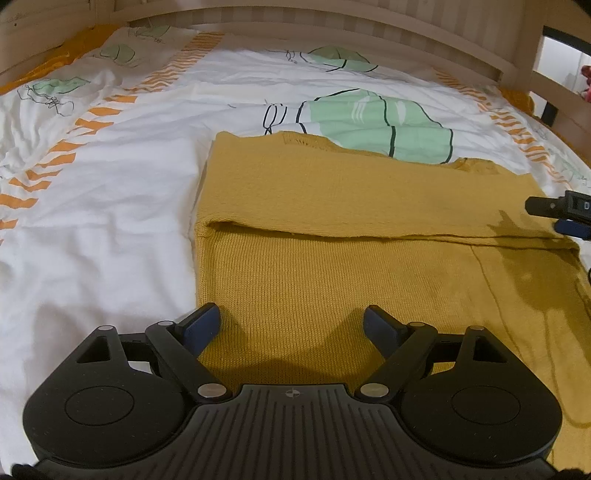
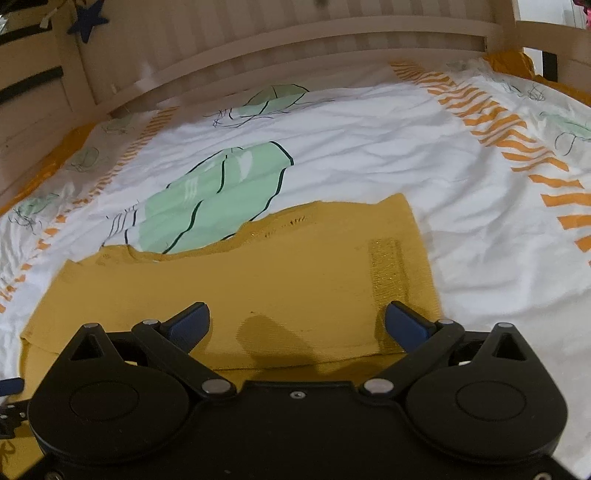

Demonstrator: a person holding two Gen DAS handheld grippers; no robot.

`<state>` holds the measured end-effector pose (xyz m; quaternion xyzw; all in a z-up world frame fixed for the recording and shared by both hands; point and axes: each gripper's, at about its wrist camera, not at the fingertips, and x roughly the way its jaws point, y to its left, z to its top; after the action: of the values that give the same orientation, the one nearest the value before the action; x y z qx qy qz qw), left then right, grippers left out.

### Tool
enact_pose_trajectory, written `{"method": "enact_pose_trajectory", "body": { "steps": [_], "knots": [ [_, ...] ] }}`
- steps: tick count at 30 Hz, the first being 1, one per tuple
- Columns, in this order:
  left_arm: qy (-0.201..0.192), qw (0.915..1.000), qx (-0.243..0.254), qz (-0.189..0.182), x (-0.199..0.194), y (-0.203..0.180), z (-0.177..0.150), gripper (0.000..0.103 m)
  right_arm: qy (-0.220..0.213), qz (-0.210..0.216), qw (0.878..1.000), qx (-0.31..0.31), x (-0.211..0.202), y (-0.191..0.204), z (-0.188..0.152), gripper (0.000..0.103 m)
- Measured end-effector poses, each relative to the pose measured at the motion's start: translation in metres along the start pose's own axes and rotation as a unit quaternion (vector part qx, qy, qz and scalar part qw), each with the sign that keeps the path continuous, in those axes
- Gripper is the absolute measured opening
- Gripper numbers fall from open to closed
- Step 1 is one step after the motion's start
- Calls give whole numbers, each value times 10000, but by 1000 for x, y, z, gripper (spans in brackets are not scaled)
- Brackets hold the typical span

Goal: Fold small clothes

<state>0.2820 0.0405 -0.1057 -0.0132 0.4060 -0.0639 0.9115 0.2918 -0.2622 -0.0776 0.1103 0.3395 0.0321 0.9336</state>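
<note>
Mustard-yellow knit garment (image 1: 351, 206), likely a small sweater, lies flat on a white duvet (image 1: 110, 229) printed with green shapes and orange stripes, near the wooden bed rail (image 1: 332, 22). One flap is already turned over; its folded edge runs side to side across the garment, which I take to be the long axis.

Left gripper (image 1: 291, 326): jaws spread wide, nothing between them, poised over the garment's near portion just inside its left border; folded edge lies ahead of it.

Right gripper (image 2: 297, 325): jaws likewise wide and empty, above the folded flap, with its right finger (image 2: 406, 325) close to the garment's right border. Its fingertips also show at the right margin of the left wrist view.

Judgement: next fold likely brings one side border across; each gripper stands nearer its own border, both a short reach downward.
</note>
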Motion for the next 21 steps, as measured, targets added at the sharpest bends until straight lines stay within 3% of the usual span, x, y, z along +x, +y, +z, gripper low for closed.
{"method": "enact_pose_trajectory", "body": {
  "steps": [7,11,21],
  "knots": [
    [106,9999,84,-58,-1,0,2,84,106,27,9998,153,-25,-2,-3,102],
    [144,9997,-128,-143,-7,2,6,83,172,53,9996,222,-46,-1,-14,102],
    [-240,9994,-155,-187,-51,-3,4,82,11,117,9994,317,-114,11,-41,102]
  ]
}}
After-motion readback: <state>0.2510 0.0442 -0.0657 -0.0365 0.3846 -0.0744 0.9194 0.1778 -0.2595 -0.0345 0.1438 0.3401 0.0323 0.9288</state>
